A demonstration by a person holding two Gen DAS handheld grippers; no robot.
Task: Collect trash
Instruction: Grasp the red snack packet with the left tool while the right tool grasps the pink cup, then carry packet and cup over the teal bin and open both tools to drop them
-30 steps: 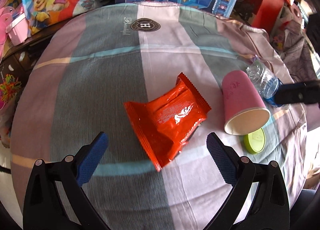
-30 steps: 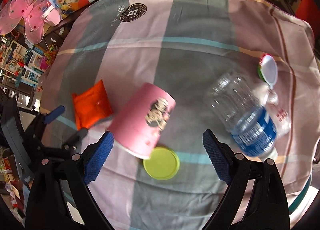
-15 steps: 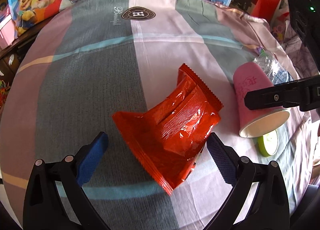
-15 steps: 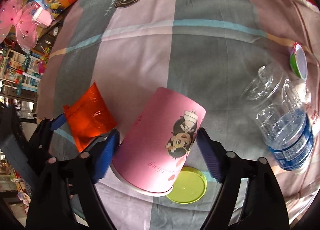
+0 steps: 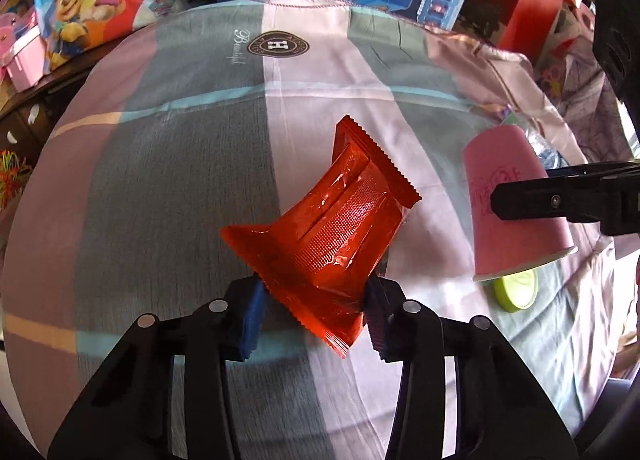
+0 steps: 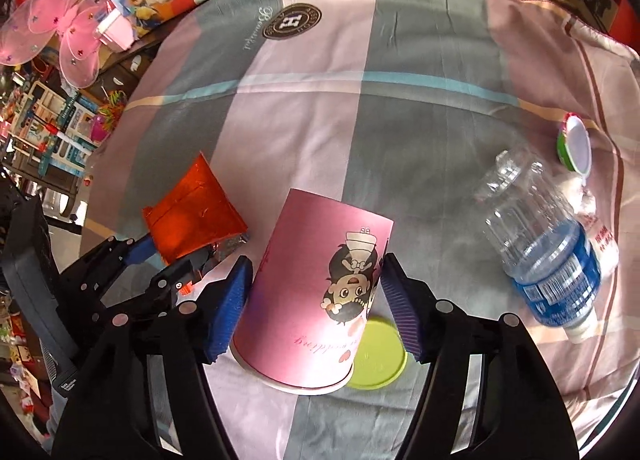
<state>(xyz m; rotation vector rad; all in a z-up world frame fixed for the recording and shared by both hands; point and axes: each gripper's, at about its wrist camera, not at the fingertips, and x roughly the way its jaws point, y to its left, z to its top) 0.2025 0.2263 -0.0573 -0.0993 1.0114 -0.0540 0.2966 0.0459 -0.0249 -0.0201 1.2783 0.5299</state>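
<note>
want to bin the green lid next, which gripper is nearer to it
Right. The right gripper straddles the pink cup, and the green lid lies just under that cup's rim. The left gripper is across the cloth, closing on the orange wrapper.

The left gripper (image 5: 312,310) has come down on the orange wrapper (image 5: 326,232), and its jaws have just been closing: both blue pads now press the wrapper's lower end. The right gripper (image 6: 316,304) has shifted over the pink cup (image 6: 316,292), now low in the frame's middle; its jaws have just been closing, and the pads touch the cup's sides.
</note>
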